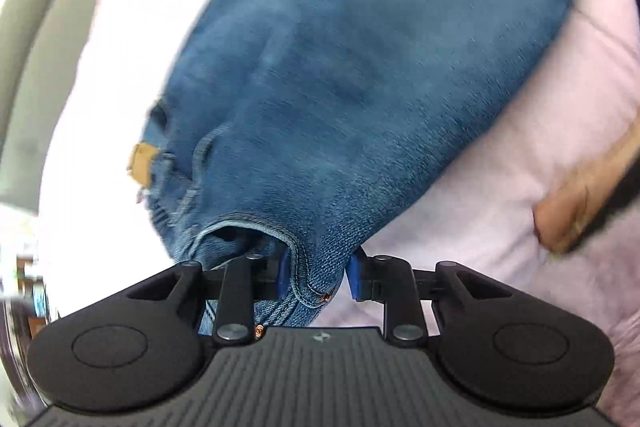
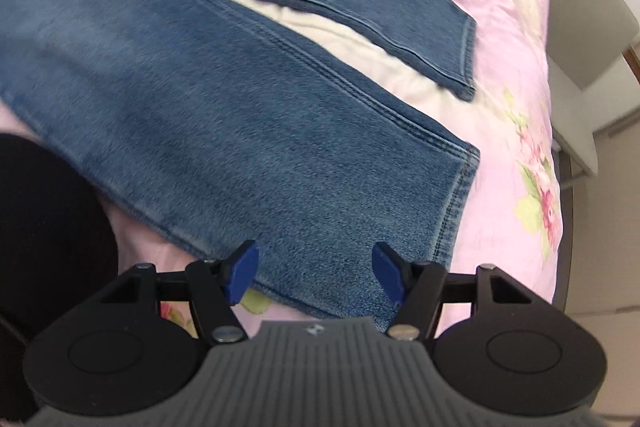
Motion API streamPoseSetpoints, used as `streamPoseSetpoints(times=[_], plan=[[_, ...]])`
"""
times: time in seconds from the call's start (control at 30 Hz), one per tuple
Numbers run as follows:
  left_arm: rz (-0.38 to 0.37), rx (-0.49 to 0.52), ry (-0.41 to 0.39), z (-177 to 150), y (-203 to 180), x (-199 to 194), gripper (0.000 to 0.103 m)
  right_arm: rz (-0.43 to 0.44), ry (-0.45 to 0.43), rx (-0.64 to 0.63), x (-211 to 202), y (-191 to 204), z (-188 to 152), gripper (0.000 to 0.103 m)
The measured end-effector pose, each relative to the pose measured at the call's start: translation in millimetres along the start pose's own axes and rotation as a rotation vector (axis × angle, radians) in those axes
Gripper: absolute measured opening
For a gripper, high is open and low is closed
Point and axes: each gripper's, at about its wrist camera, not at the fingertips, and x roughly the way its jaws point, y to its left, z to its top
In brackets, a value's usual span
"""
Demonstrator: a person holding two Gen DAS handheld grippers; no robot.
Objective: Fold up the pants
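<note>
Pants, blue denim, lie spread on a bed with a pink floral bedspread, both legs reaching toward its edge with a pale wedge of cover showing between them. Beyond the bed stands a beige chair. Right claw hangs spread wide above the nearer leg's hem. Left claw pinches the denim by a pocket edge, near a tan waistband patch.

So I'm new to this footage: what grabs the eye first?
The blue jeans spread over the pink floral bedcover, legs parted in a V. The left gripper pinches denim at the pocket edge by the waistband; the right gripper is open over the near leg's hem.
</note>
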Motion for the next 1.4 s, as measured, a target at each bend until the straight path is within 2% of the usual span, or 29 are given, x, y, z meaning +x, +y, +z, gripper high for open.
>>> streamPoseSetpoints(times=[0.13, 0.17, 0.27, 0.33, 0.4, 0.43, 0.5, 0.53, 0.57, 0.6, 0.8, 0.97, 1.1, 1.2, 1.4], plan=[[0.017, -0.154, -0.020, 8.7, 17.4, -17.9, 0.031, 0.007, 0.004, -0.139, -3.4, 14.5, -11.1, 0.060], [0.026, -0.183, -0.020, 25.5, 16.8, -10.7, 0.030, 0.008, 0.014, -0.179, -3.7, 19.0, -14.0, 0.060], [0.055, -0.244, -0.001, 34.5, 21.9, -15.5, 0.030, -0.007, 0.026, -0.270, -0.3, 32.5, -24.5, 0.059], [0.078, -0.266, 0.004, 40.7, 25.0, -13.5, 0.030, -0.017, 0.017, -0.283, 3.5, 36.7, -28.1, 0.059], [0.093, -0.292, 0.011, 42.2, 28.5, -12.1, 0.030, -0.029, -0.005, -0.283, 6.3, 40.3, -29.8, 0.048], [0.098, -0.306, 0.014, 42.6, 30.1, -13.7, 0.030, -0.034, -0.017, -0.283, 6.7, 41.9, -30.1, 0.047], [0.107, -0.336, 0.013, 39.7, 29.3, -18.9, 0.030, -0.059, -0.043, -0.283, 7.9, 45.1, -29.4, 0.030], [0.112, -0.349, 0.012, 38.4, 29.8, -21.6, 0.030, -0.072, -0.055, -0.283, 6.9, 47.1, -29.7, 0.026], [0.119, -0.368, 0.009, 36.5, 30.6, -23.9, 0.030, -0.083, -0.070, -0.276, 4.2, 48.5, -30.4, 0.016], [0.123, -0.387, 0.004, 34.6, 31.9, -26.5, 0.030, -0.099, -0.089, -0.255, -0.8, 49.7, -30.9, 0.012], [0.156, -0.485, -0.034, 28.1, 39.9, -45.7, 0.030, -0.173, -0.242, -0.125, -46.5, 34.8, -24.3, 0.005], [0.161, -0.538, -0.051, 32.8, 59.1, -70.3, 0.029, -0.247, -0.370, -0.069, -109.6, 13.7, 6.5, 0.001], [0.156, -0.562, -0.068, 40.0, 85.0, -85.4, 0.029, -0.263, -0.390, 0.003, -140.2, -18.9, 45.5, 0.001], [0.161, -0.540, -0.032, 56.5, 104.5, -66.9, 0.029, -0.266, -0.347, 0.039, -127.3, -37.5, 83.7, 0.001], [0.172, -0.483, 0.012, 96.3, 137.6, -22.1, 0.029, -0.334, -0.267, 0.048, -68.0, -57.8, 159.5, 0.001]])
